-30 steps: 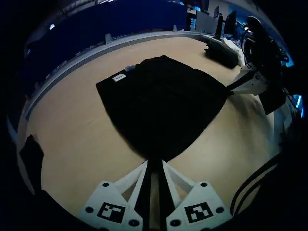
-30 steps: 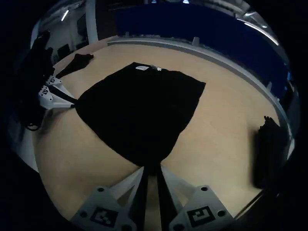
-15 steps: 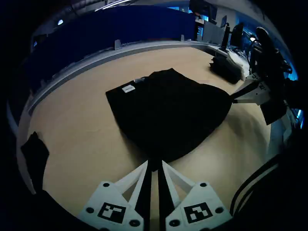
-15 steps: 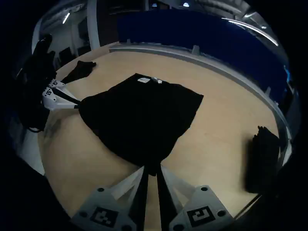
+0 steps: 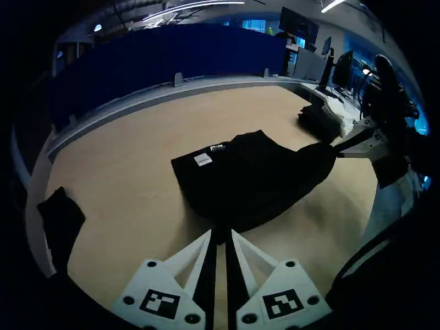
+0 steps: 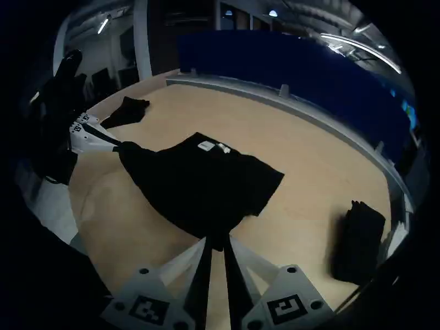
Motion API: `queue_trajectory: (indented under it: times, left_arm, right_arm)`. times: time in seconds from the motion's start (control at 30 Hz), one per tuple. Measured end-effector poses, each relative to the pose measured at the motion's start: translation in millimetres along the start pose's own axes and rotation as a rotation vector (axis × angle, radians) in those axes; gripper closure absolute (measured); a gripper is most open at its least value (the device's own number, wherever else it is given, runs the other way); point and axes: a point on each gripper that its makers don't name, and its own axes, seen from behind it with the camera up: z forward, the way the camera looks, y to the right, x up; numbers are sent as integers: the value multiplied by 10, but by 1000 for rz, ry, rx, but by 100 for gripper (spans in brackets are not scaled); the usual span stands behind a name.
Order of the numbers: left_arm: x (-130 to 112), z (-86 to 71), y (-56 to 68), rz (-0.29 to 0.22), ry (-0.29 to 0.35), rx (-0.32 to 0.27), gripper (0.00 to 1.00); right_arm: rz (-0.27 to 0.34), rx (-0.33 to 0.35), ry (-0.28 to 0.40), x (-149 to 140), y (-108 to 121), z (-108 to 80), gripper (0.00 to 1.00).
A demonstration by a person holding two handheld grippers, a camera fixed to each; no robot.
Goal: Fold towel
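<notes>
As the black towel [image 5: 247,176] lay in the middle of the table [image 5: 121,165], we saw its far part flat on the wood, white label [image 5: 203,159] up. Its near edge was raised and sagging between two held corners.

In the left gripper view, our left gripper [image 5: 220,234] had its jaws pressed together on one corner, dark fabric pinched right at the tips. Off to that view's right, the right gripper [image 5: 336,149] held the other corner. The towel was drawn out to a point at its fingertips, up above the wood.

From the right gripper view we got the same thing mirrored. The towel [image 6: 203,187] ran up into the tips of the right gripper [image 6: 218,242], jaws nipped tight on the fabric. The left gripper [image 6: 116,144] was out at that view's left with the other corner in its tips. The label [image 6: 205,146] sat at the towel's far edge there too.

The table was pale wood, wide, and curved along its far side. Beyond the right gripper, a stack [image 5: 319,118] of dark folded things sat on the wood, well apart from the towel. A small dark cloth [image 5: 60,220] lay near the table's left edge, also well apart. Behind the table ran a blue partition [image 5: 165,55], with screens [image 5: 300,25] farther back on the right.
</notes>
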Motion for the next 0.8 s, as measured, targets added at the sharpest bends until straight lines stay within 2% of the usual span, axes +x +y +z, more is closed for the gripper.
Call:
queue_trajectory:
  times: [0.2,0.3,0.57,0.8]
  left_arm:
    - [99,-206,31,-24,16,1,90]
    - [105,-227,42,-43,18,0,90]
    - [146,-196,33,-63,25,4,90]
    - [211,-116,-49,-84,27,16,90]
  right_arm:
    - [10,14,6,64,-70,-181,85]
    - [13,13,5,59,-77,-204,85]
    - [3,8,-9,78,-39,-178,85]
    - [6,12,-22,183,62,-87,85]
